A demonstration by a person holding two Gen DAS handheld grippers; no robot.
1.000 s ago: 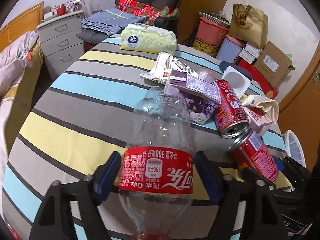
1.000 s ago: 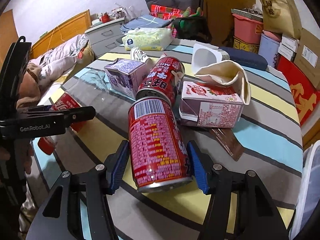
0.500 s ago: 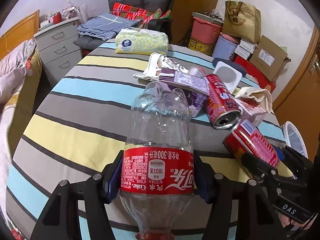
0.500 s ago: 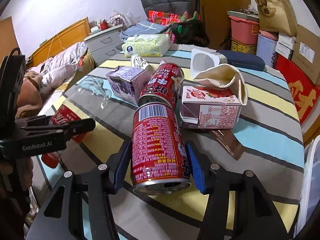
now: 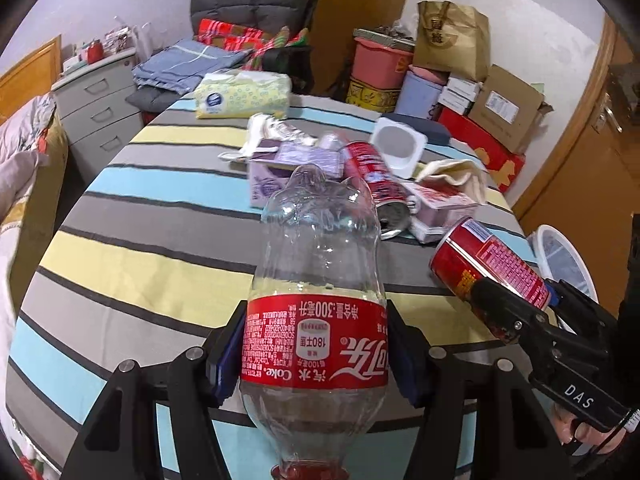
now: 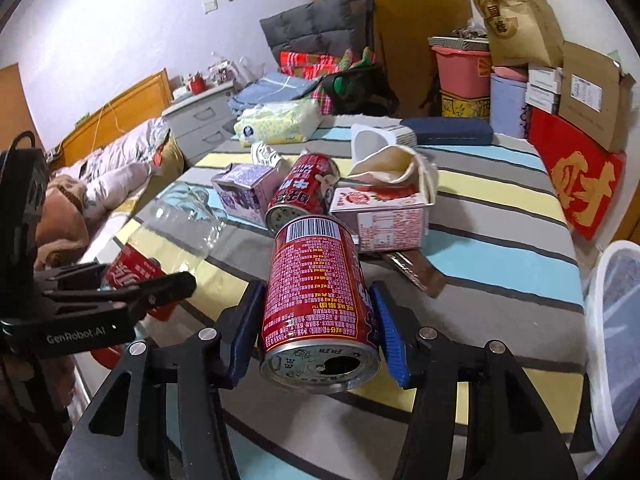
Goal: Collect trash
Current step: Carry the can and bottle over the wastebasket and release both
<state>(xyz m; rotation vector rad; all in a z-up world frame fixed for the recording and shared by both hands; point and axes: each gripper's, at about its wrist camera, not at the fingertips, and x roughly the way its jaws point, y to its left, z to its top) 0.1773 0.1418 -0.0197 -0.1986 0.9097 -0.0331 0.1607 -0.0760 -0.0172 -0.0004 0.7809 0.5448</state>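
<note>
A clear plastic cola bottle [image 5: 320, 264] with a red label points away from me, cap end near the camera. My left gripper [image 5: 314, 352] is shut on its label, and the bottle hangs above the striped tablecloth [image 5: 132, 264]. A red drink can [image 6: 316, 280] lies between the blue pads of my right gripper [image 6: 316, 332], which is shut on it, opened end toward the camera, raised off the table. The right wrist view shows the left gripper [image 6: 132, 292] with the bottle [image 6: 180, 220] at the left. The left wrist view shows the can [image 5: 480, 264] at the right.
On the table lie a second red can [image 6: 304, 188], a purple carton [image 6: 244, 192], a pink-and-white carton [image 6: 380, 216], a white cup [image 6: 372, 140], a crumpled cream cloth [image 6: 396, 168], a brown wrapper [image 6: 412, 272] and a tissue pack [image 6: 276, 124]. A white mesh basket [image 6: 616, 320] stands off the right edge.
The left jaws closed onto the bottle's label and the right jaws onto the can. Both grippers then rose, lifting the bottle and the can off the tablecloth.
</note>
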